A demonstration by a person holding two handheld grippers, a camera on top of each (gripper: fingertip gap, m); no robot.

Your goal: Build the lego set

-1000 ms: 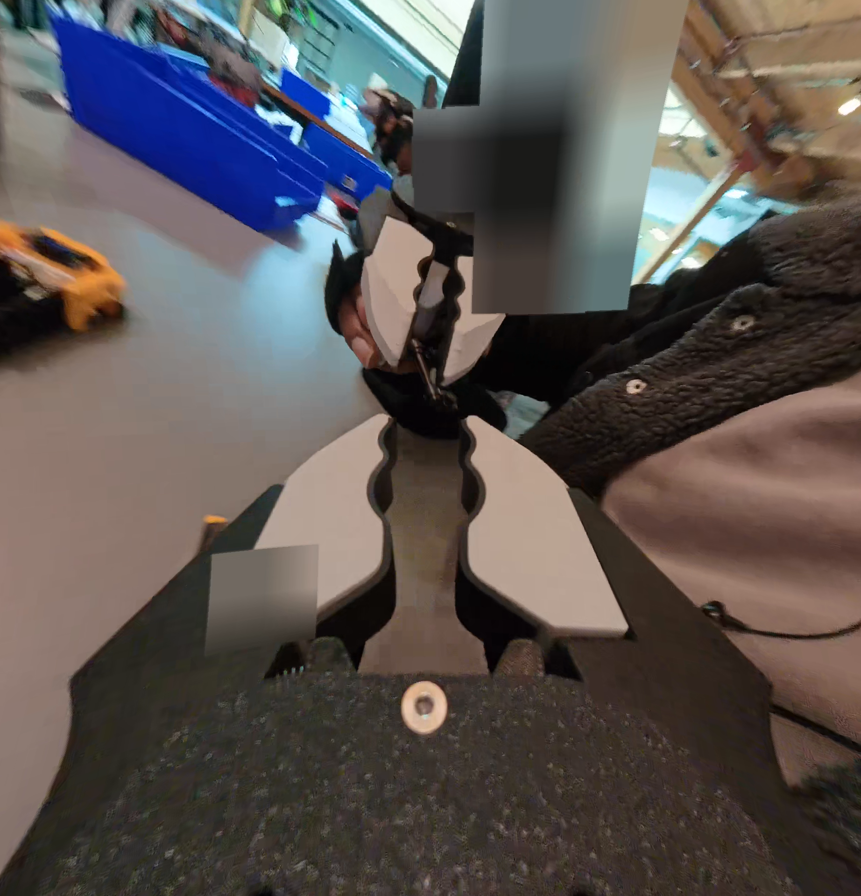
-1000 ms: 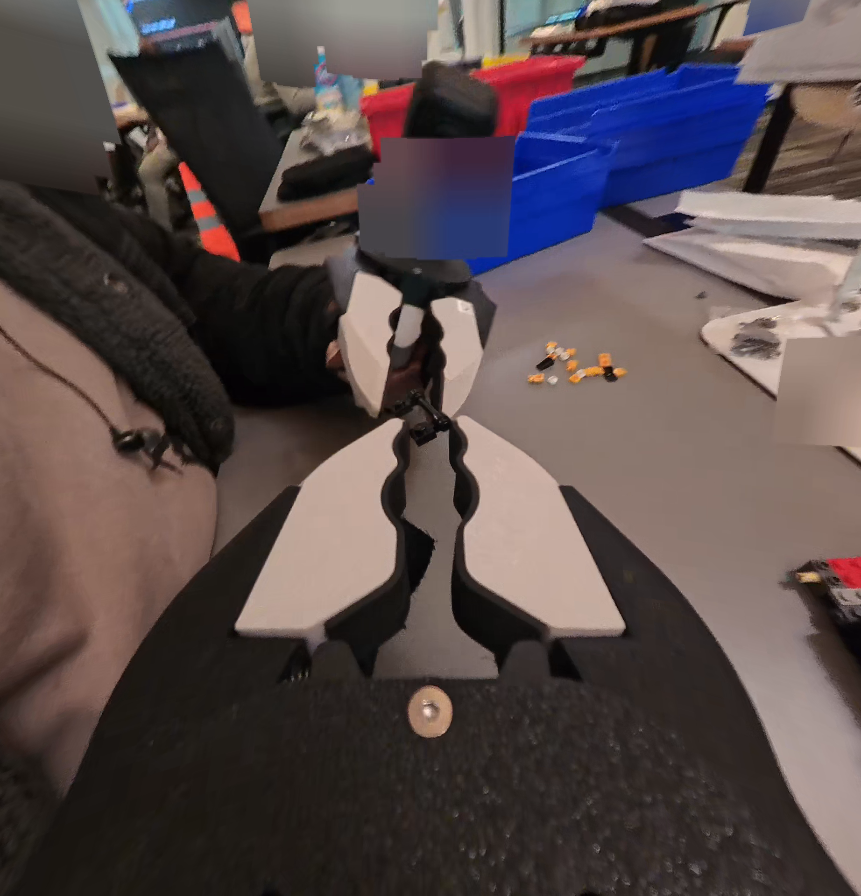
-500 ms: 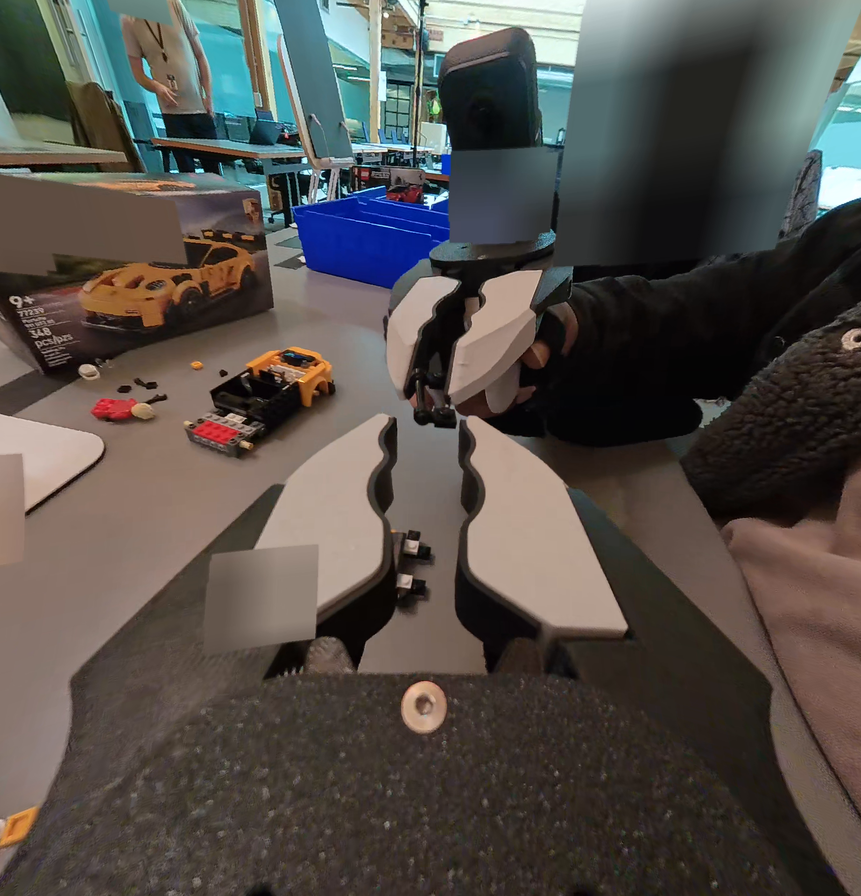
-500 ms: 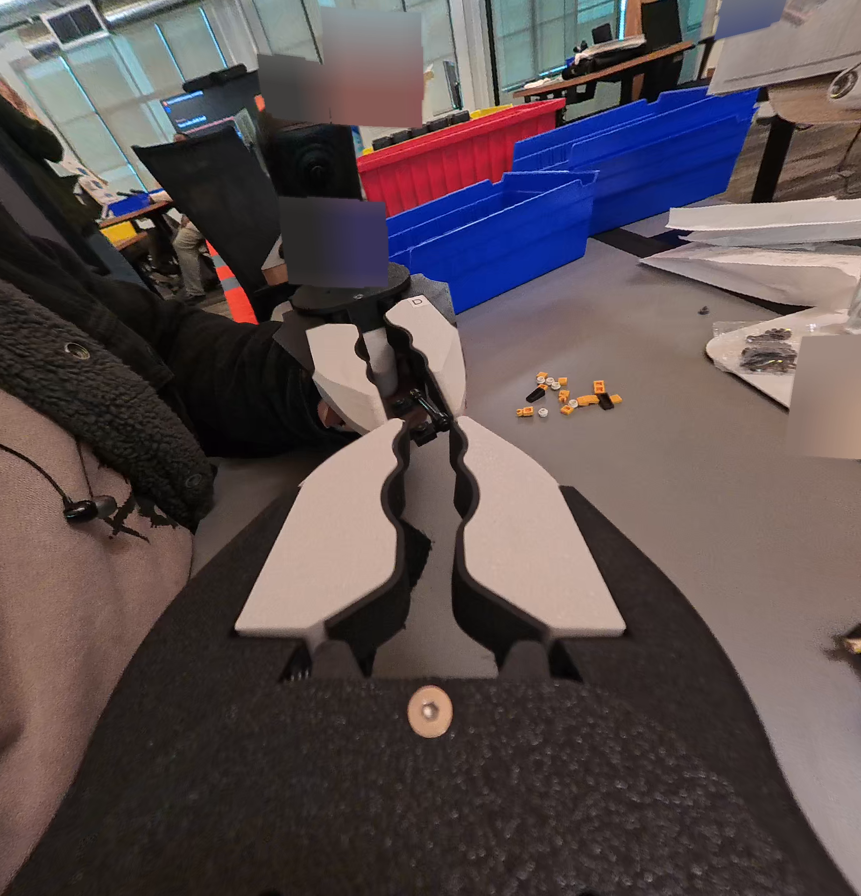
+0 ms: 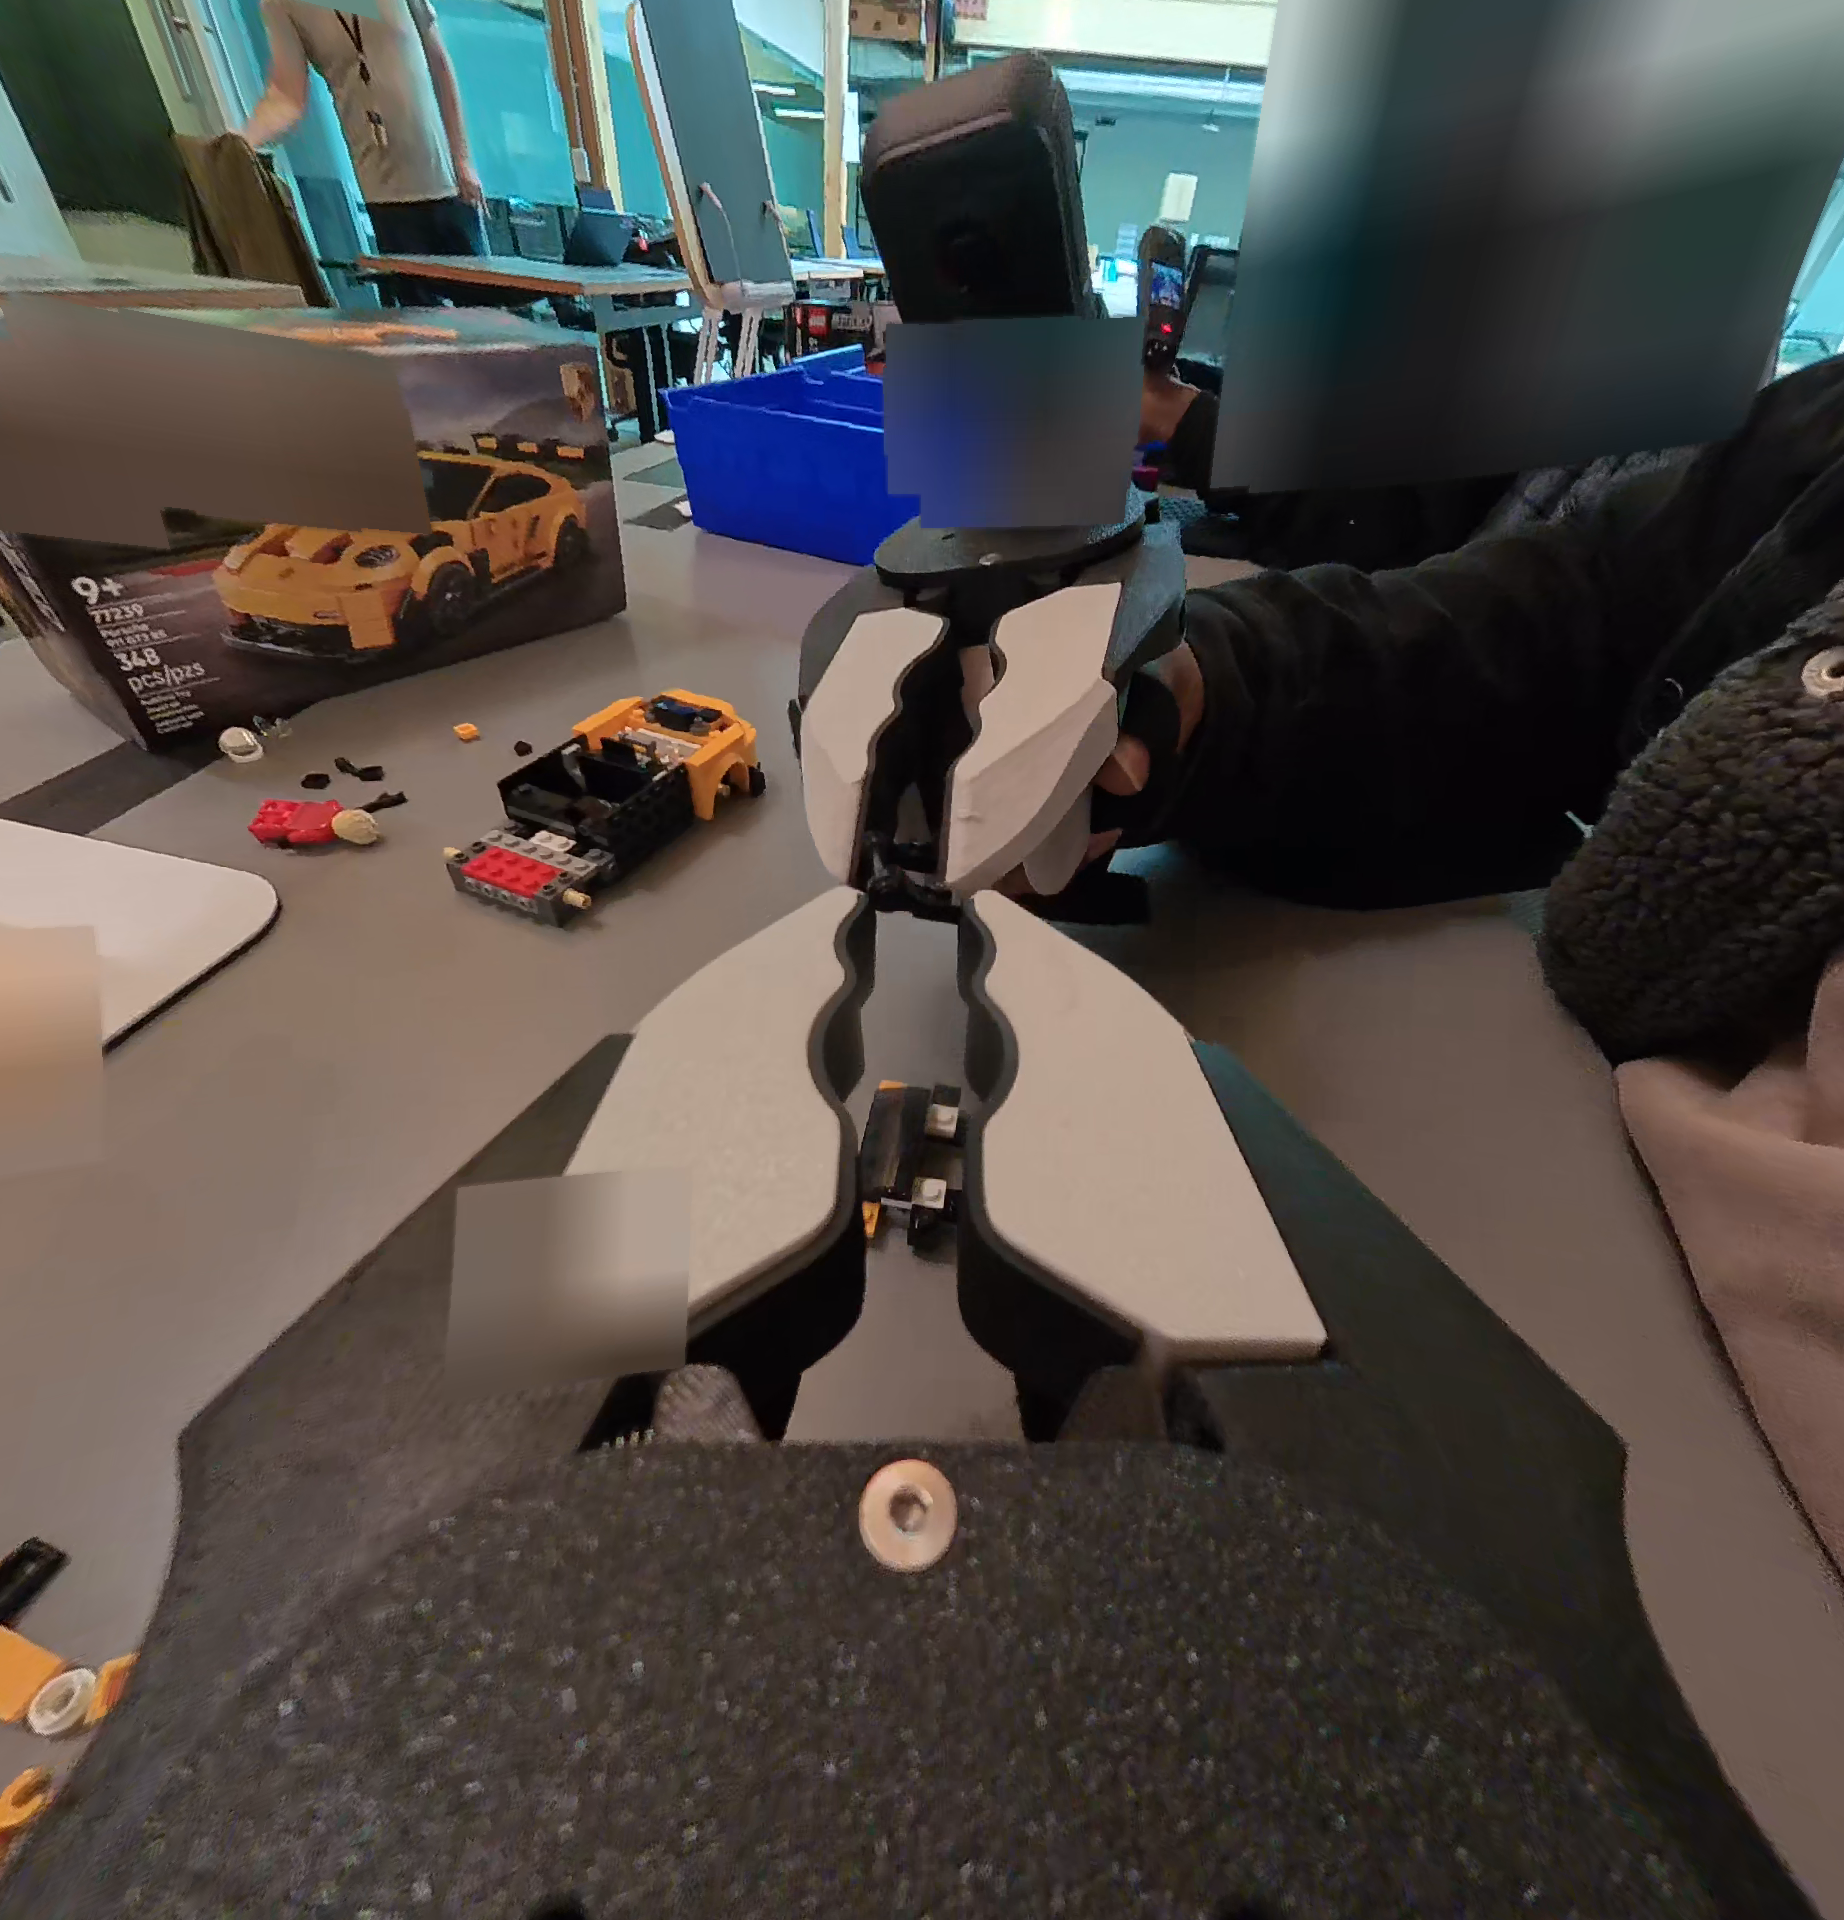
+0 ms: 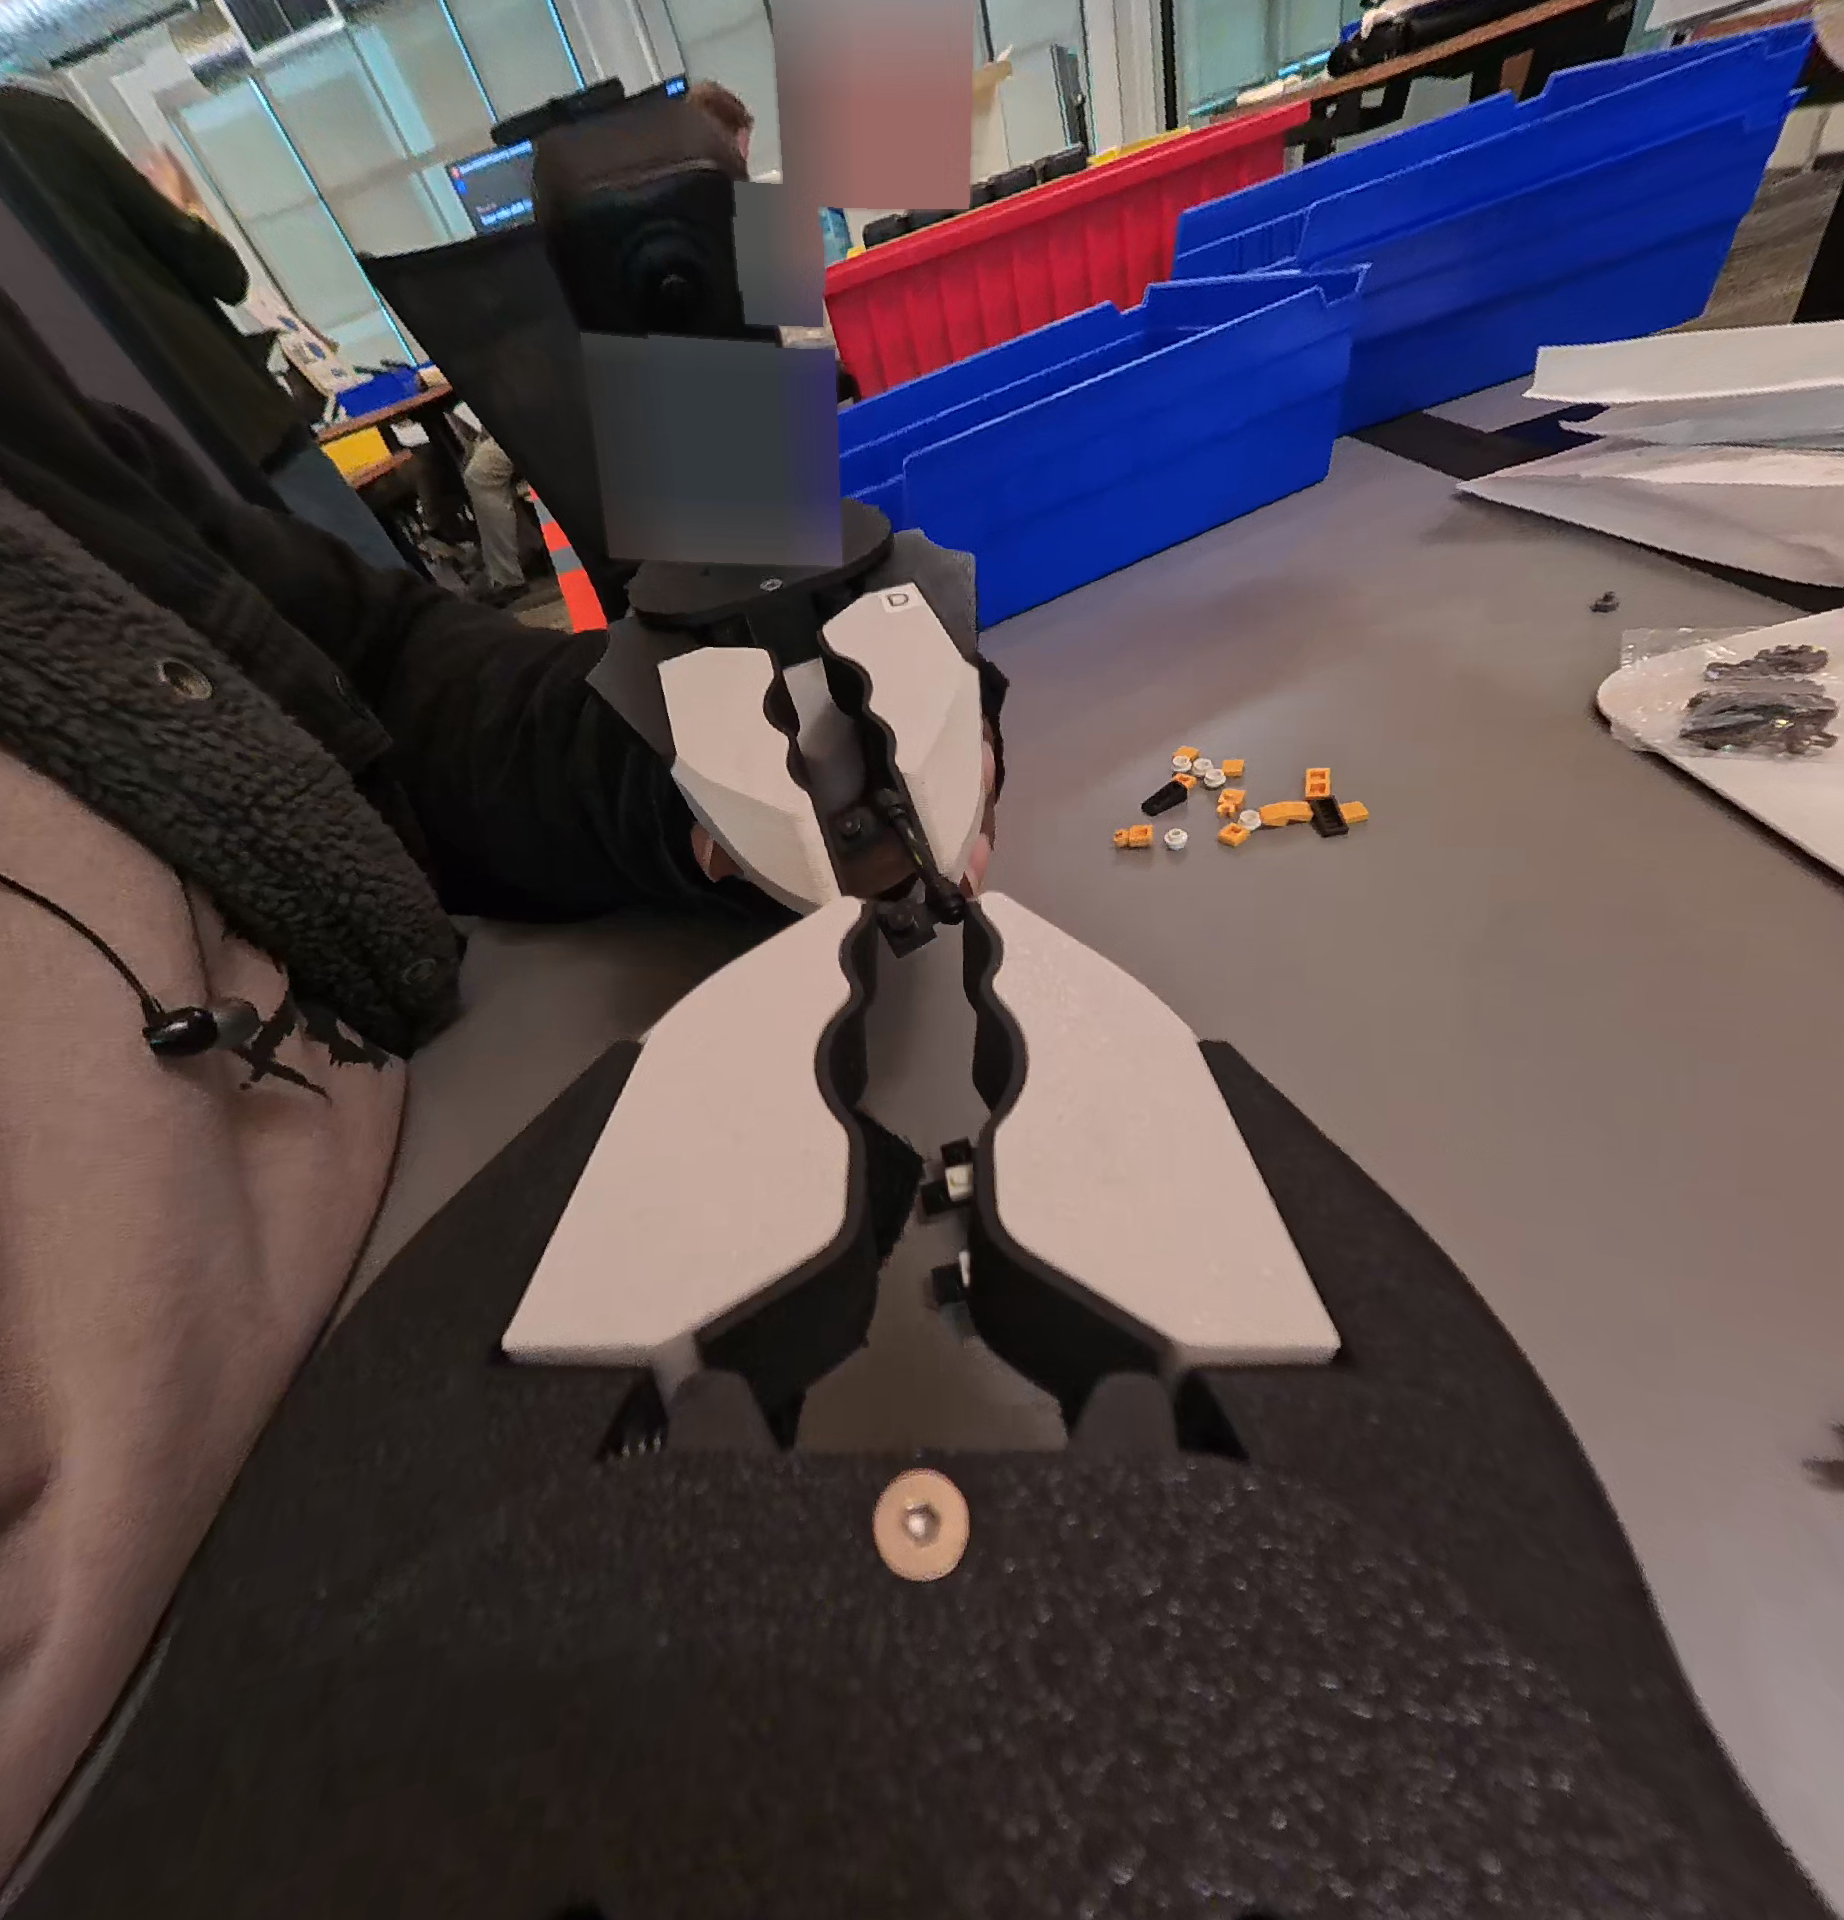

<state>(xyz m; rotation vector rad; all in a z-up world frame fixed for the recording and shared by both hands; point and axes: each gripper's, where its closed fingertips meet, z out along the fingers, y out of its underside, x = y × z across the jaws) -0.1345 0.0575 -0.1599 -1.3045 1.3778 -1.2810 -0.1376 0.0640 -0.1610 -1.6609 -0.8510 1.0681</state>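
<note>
A half-built lego car (image 5: 614, 805), its black chassis carrying an orange rear section and a red-and-grey studded end, sits upright left of centre in the left wrist view. A small black lego piece (image 5: 902, 883) hangs at frame centre, pinched between opposing tips. Below it lies a black-and-orange sub-assembly (image 5: 910, 1158). Loose orange, grey and black pieces (image 6: 1242, 803) scatter right of centre in the right wrist view.
</note>
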